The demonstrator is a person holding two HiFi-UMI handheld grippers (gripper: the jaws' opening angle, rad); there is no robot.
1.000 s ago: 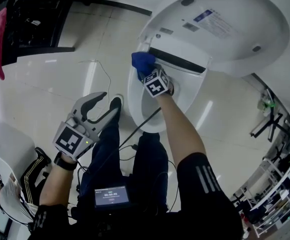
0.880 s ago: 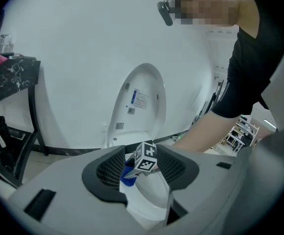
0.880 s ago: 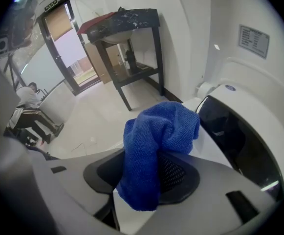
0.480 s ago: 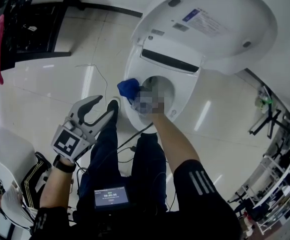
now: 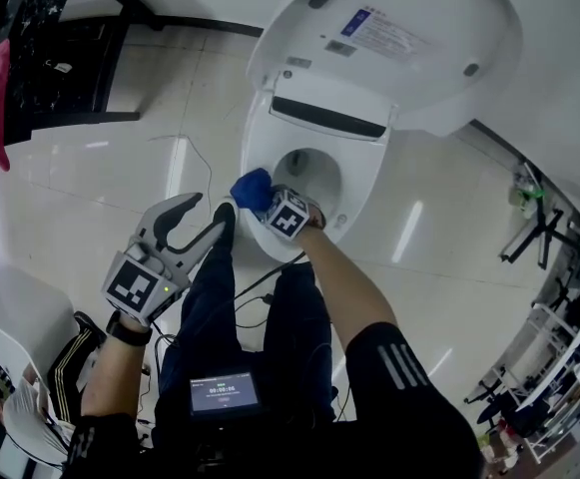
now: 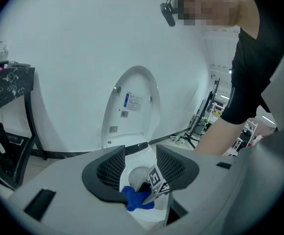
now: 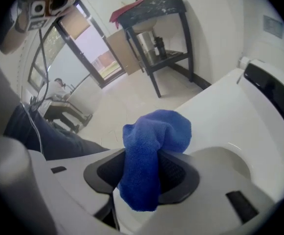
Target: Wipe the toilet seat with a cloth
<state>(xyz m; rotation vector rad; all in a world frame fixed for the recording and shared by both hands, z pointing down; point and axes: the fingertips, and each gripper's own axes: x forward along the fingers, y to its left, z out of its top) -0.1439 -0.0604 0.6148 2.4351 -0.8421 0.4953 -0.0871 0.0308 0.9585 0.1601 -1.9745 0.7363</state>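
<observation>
While the cloth rests on the rim, left gripper (image 5: 215, 208): hangs idle over the floor left of the bowl, well apart from the toilet; jaws wide apart with nothing between them, only the bowl showing through the gap in its own view (image 6: 139, 168).
Cloth (image 5: 252, 188): blue, bunched, pressed on the front-left part of the seat; one fold stands above the jaws and a tail hangs below them (image 7: 154, 136).
Right gripper (image 5: 267, 200): jaws closed on the cloth's middle, arm reaching across the front of the bowl (image 7: 142, 174).
Toilet seat (image 5: 260, 146): white ring lying down on the bowl, under the raised lid (image 5: 419, 63).
Progress: looks like mid-wipe, working the front-left curve. No streak, wet sheen or dirt shows anywhere, so I cannot tell which stretches are already done.
Left to do: by my guess the right side and the back by the hinge, unless already covered.
Marker cubes: black-and-white square patterns, no words.
Screen (image 5: 225, 392): small display at the person's waist, a row of figures too small to read.
Label (image 5: 374, 33): on the lid's underside, blue header band over lines of fine print, unreadable; two small grey stickers sit nearer the hinge. No brand name made out.
</observation>
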